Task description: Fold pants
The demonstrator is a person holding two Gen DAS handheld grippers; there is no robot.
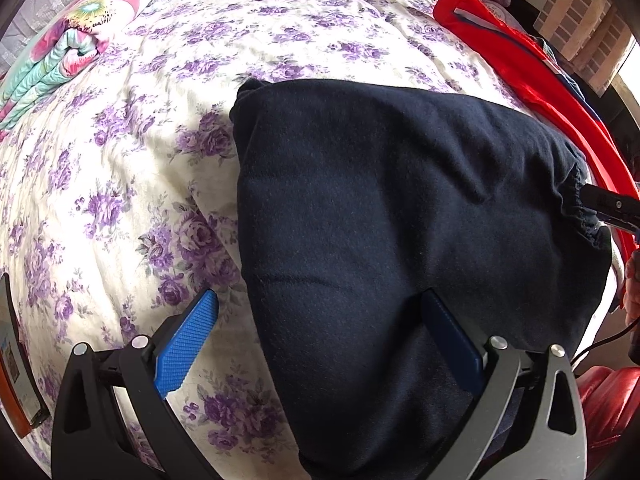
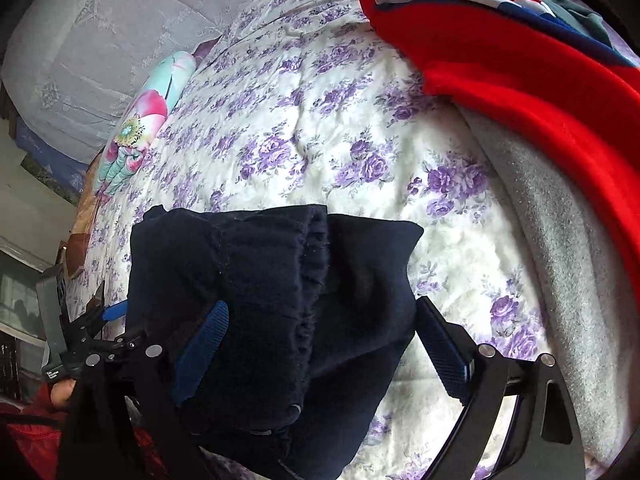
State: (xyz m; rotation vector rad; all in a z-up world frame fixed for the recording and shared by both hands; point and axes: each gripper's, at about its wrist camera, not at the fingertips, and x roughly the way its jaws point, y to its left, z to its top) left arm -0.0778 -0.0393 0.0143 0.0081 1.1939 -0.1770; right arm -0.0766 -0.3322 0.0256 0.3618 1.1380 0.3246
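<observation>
Dark navy pants [image 1: 400,200] lie folded into a thick pad on a bed's purple-flowered bedspread [image 1: 160,160]. My left gripper [image 1: 320,298] is open wide over the pad's near left edge, one blue finger above the sheet and the other above the cloth. In the right wrist view the pants [image 2: 260,272] show their gathered waistband [image 2: 312,264] running between the fingers of my right gripper [image 2: 322,306]. Its jaws stand wide apart and do not pinch the cloth. The right gripper's black tip [image 1: 608,204] shows at the waistband end.
A red garment [image 2: 500,60] lies over a grey cloth [image 2: 560,220] along the bed's right side. A folded flowered quilt [image 1: 68,40] sits at the far left. A flat box [image 1: 16,360] lies at the near left edge. The left gripper [image 2: 92,328] shows at the left.
</observation>
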